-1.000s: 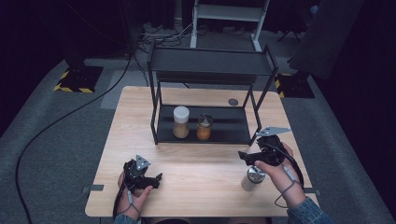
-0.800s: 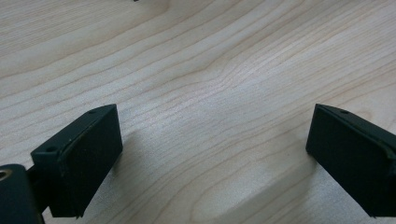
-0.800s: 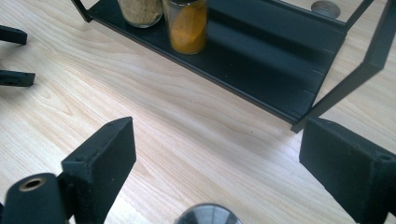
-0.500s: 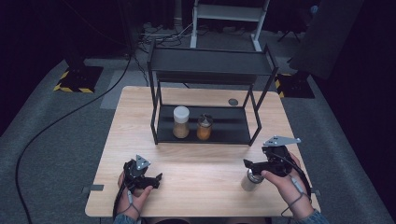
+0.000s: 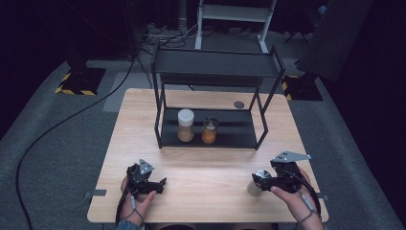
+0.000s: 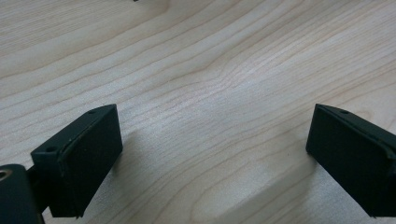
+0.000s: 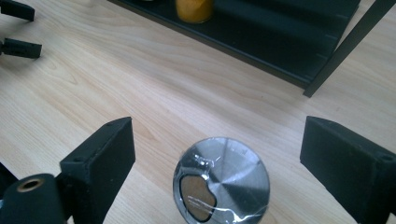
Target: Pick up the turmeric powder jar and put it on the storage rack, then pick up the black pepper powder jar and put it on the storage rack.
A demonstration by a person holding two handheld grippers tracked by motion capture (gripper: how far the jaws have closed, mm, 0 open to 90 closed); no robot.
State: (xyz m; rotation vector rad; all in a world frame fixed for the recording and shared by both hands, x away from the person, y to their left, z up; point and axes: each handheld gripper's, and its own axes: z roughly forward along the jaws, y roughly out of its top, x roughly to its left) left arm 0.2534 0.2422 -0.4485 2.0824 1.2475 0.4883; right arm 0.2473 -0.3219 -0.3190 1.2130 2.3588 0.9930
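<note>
A small jar with a silver lid (image 7: 222, 179) stands on the wooden table (image 5: 210, 167) near the front right. My right gripper (image 7: 219, 135) is open around it, one jaw on either side and neither touching. From above, the right gripper (image 5: 262, 179) points left with the jar (image 5: 253, 188) at its tips. My left gripper (image 5: 160, 184) lies low at the front left. In its own view the left gripper (image 6: 212, 126) is open, with bare wood between the jaws.
A black two-tier rack (image 5: 215, 62) stands at the table's back. Its lower shelf (image 5: 234, 129) holds a white-lidded jar (image 5: 186, 125) and a smaller orange jar (image 5: 209, 131). A dark round disc (image 5: 239, 104) lies behind the rack. Cables run across the floor at left.
My right gripper has drawn back toward the near edge while the silver-lidded jar stays in place. The left gripper has not moved.
</note>
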